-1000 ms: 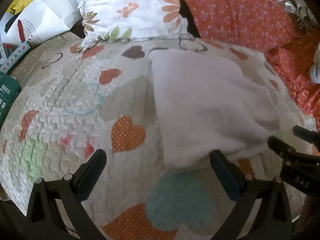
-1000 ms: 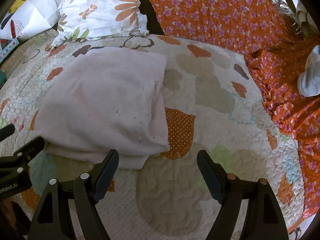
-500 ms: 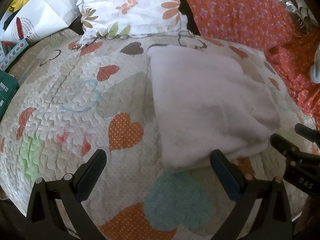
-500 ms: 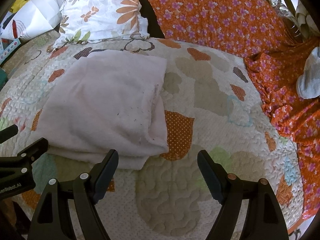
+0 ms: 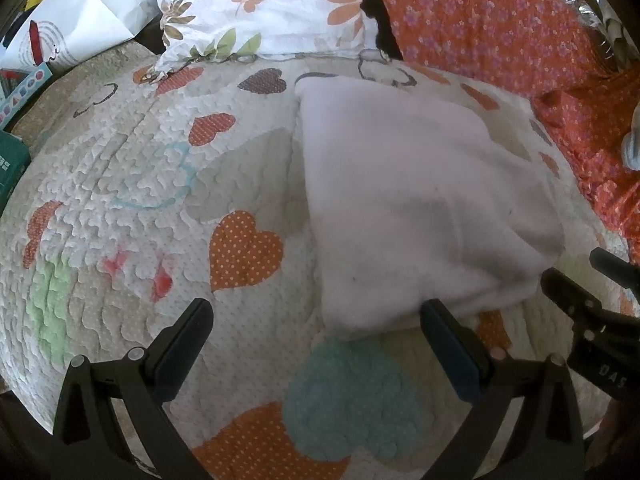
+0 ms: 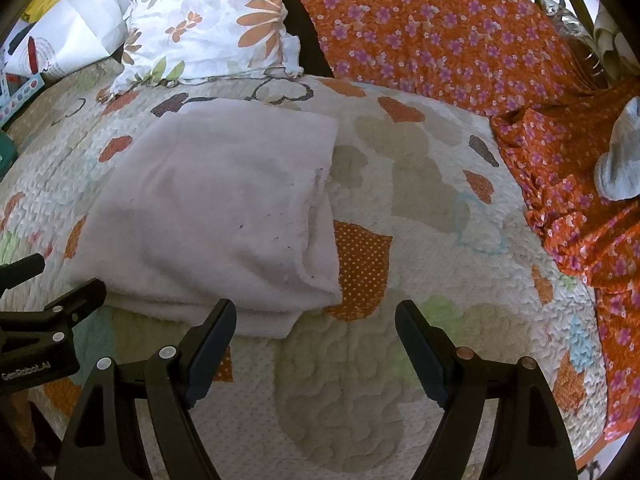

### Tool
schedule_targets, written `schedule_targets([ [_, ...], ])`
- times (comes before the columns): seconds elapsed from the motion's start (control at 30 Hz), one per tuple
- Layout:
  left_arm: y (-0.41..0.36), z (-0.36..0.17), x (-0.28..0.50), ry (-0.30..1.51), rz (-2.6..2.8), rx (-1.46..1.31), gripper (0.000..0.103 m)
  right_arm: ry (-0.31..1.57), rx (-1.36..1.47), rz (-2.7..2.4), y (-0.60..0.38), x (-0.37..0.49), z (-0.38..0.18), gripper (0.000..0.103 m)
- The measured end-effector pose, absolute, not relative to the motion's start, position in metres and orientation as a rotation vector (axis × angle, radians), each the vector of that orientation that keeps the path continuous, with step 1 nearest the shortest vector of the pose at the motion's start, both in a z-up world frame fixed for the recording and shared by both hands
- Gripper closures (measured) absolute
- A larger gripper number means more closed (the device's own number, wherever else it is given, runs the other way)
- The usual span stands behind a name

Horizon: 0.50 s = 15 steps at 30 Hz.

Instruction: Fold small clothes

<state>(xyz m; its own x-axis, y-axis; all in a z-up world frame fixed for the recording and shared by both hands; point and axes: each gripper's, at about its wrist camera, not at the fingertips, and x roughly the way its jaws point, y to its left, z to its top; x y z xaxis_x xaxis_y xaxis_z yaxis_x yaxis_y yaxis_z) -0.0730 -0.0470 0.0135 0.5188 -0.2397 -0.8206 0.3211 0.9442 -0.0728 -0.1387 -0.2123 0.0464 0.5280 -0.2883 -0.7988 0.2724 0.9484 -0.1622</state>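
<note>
A pale pink fluffy cloth (image 5: pixel 420 204) lies folded in layers on the heart-patterned quilt (image 5: pixel 132 184). In the right wrist view the cloth (image 6: pixel 216 216) sits left of centre, its folded near edge facing me. My left gripper (image 5: pixel 316 328) is open and empty, hovering just short of the cloth's near left corner. My right gripper (image 6: pixel 316 332) is open and empty, just short of the cloth's near right corner. Each gripper shows at the edge of the other's view.
A floral pillow (image 5: pixel 256 4) lies at the back of the quilt. Orange flowered fabric (image 6: pixel 460 36) runs along the back and right. A grey sock (image 6: pixel 620 168) rests on it at the right. White bags (image 5: pixel 76 28) and boxes sit at the far left.
Both grippers have drawn back slightly from the cloth and stayed open. The cloth has not moved.
</note>
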Motion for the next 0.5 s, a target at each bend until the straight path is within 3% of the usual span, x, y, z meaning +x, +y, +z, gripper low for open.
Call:
schedule_targets([
  [0.5, -0.0459, 0.0128, -0.0713, 0.973, -0.339, 0.091, 0.000, 0.958, -0.026, -0.331, -0.2086, -0.1393, 0.0443, 0.017],
])
